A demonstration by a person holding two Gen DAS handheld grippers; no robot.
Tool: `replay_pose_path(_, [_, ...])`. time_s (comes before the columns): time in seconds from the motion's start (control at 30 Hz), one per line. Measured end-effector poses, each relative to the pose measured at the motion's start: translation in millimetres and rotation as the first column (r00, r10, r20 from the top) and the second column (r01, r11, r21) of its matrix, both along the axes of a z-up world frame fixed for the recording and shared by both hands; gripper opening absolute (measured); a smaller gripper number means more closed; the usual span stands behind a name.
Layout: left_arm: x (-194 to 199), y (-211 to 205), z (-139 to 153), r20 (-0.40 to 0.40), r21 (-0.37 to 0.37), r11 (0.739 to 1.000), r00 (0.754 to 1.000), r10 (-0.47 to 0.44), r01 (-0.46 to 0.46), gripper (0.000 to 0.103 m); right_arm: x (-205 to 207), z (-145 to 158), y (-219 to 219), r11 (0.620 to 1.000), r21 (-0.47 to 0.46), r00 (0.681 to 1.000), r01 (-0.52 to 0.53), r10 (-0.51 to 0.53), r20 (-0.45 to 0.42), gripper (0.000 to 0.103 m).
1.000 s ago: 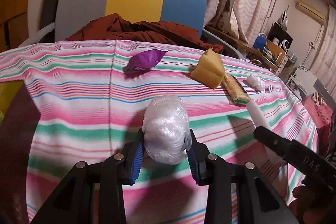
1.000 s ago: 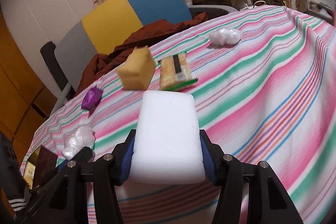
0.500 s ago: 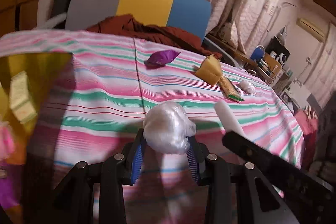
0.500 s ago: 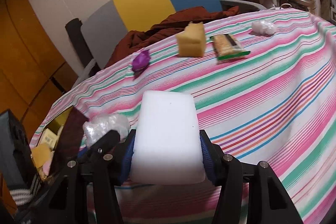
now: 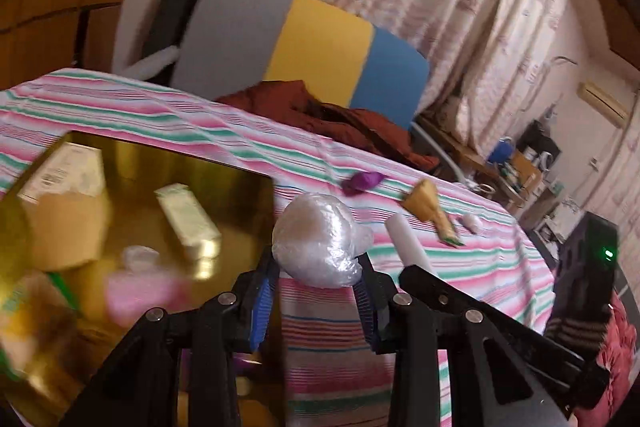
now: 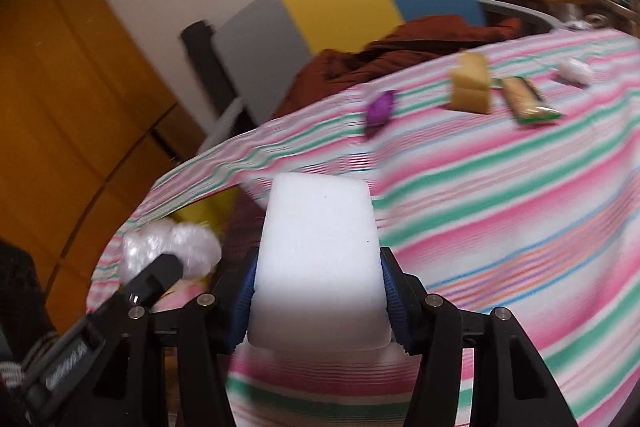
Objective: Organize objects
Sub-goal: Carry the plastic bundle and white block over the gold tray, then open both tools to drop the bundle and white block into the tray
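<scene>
Striped table edge: left gripper clenched on plastic wad, right gripper grasping white block. Centre each over the gold box before releasing.

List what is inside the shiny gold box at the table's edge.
The shiny gold box holds a pale green carton, a tan cardboard box, a white labelled box and blurred pink items. The left tool hides its near corner.
</scene>
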State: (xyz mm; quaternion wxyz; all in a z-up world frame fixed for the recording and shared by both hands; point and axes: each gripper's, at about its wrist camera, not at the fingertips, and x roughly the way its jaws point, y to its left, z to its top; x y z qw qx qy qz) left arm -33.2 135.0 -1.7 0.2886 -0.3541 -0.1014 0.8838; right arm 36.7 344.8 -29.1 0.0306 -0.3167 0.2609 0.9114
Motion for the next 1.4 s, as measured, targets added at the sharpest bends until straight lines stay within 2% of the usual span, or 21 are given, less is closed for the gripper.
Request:
replay_pose_path(0.3, [-58,-53,-4,0.105,-0.099,0.994,0.993,0.056,-0.046,0.036,-56,20,-84,0.983,-0.002,0.983,-0.182,0.182,-0.017,0.058])
replay_pose_path(0.5, [-84,-68,-21,0.159,-0.155,0.987,0.985,0.071,-0.046,0.036,-84,13,-109,0.976,0.022,0.976,-0.216,0.215,0.019,0.059])
replay_pose_path(0.57, [-91,-71,-27,0.179,-0.160,0.986,0.981,0.074,-0.045,0.036,-90,9,-113,0.977,0.033,0.977,-0.210,0.208,0.035,0.065])
replay_pose_path(0.7, [-98,-72,-36,0.204,-0.179,0.983,0.976,0.077,-0.040,0.036,-87,11,-110,0.980,0.024,0.980,-0.196,0.195,0.030,0.087])
replay_pose_path(0.73, [-100,-72,-37,0.206,-0.186,0.982,0.975,0.080,-0.042,0.036,-83,13,-110,0.982,0.027,0.982,-0.187,0.186,0.017,0.089])
replay_pose_path(0.83, [-102,-70,-39,0.211,-0.201,0.978,0.973,0.094,-0.051,0.039,-69,17,-105,0.985,0.037,0.985,-0.170,0.170,-0.005,0.090])
replay_pose_path(0.97, [-104,-70,-37,0.203,-0.216,0.972,0.970,0.135,-0.090,0.061,-55,18,-94,0.990,0.014,0.990,-0.141,0.142,-0.018,0.091])
replay_pose_path(1.27, [-85,-87,-16,0.125,-0.150,0.966,0.965,0.232,-0.213,0.063,-39,12,-63,0.997,-0.036,0.997,-0.071,0.070,-0.014,0.091])
replay_pose_path(1.4, [-70,-89,-11,0.100,-0.137,0.962,0.963,0.250,-0.236,0.063,-34,6,-55,0.997,-0.049,0.999,-0.055,0.055,-0.004,0.091])
